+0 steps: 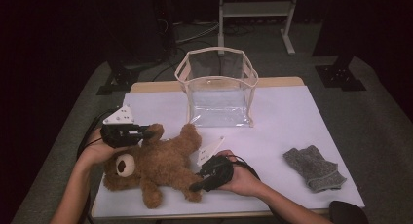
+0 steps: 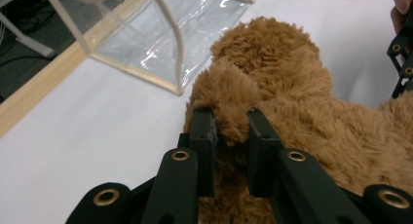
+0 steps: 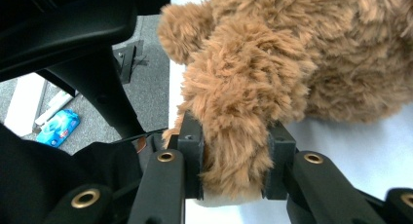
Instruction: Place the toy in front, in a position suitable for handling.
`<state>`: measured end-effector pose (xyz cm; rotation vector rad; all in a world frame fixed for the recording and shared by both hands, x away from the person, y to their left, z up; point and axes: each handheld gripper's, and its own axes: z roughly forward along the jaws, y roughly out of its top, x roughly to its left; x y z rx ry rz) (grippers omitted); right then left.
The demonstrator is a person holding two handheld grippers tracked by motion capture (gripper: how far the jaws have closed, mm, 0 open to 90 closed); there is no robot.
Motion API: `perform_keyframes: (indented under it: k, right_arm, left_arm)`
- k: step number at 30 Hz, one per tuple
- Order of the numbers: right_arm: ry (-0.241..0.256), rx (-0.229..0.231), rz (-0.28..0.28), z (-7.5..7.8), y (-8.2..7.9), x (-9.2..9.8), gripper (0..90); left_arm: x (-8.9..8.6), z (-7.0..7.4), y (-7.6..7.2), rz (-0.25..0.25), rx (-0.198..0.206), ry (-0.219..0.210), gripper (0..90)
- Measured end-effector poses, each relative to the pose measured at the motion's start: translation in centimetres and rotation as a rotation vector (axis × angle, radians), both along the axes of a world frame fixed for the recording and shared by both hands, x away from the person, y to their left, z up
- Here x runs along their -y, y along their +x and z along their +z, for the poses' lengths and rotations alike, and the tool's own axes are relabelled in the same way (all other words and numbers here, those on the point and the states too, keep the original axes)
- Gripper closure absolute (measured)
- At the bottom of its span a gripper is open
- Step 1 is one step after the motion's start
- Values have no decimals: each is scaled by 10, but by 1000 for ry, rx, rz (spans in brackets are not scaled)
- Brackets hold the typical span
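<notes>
Both grippers clamp a brown teddy bear (image 1: 156,163) lying on the white table (image 1: 287,121).

The left gripper (image 1: 146,134) pinches one furry arm of the bear between its jaws; the right gripper (image 1: 195,186) is closed on a leg near the table's front edge. The bear lies just in front of a clear plastic bag (image 1: 219,90) with cream trim. A grey glove (image 1: 314,168) lies well apart at the right. No writing can be read anywhere; a blue packet (image 3: 57,126) on the floor is too blurred to make out.
</notes>
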<state>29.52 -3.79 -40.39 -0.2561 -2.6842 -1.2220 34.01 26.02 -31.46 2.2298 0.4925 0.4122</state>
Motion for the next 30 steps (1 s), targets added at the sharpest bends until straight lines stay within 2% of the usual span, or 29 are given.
perform_keyframes:
  k: [7,11,16,20,24,27,30]
  right_arm:
    - [30,25,8,29,-8,36,683]
    - [44,32,-11,44,-12,65,682]
    - [43,39,-44,55,-17,106,682]
    - [49,26,-84,58,-21,140,682]
    - [60,0,-126,54,-25,172,682]
    - [60,-15,-156,48,-28,194,681]
    - [44,-27,-192,37,-32,212,679]
  left_arm:
    - [22,17,-3,-66,21,-48,775]
    - [46,31,-4,-126,41,-46,775]
    - [81,45,-2,-208,58,-39,774]
    - [111,49,3,-264,59,-25,774]
    - [142,46,8,-317,45,-30,774]
    - [166,37,13,-362,26,-25,773]
    - [185,24,19,-385,5,-16,772]
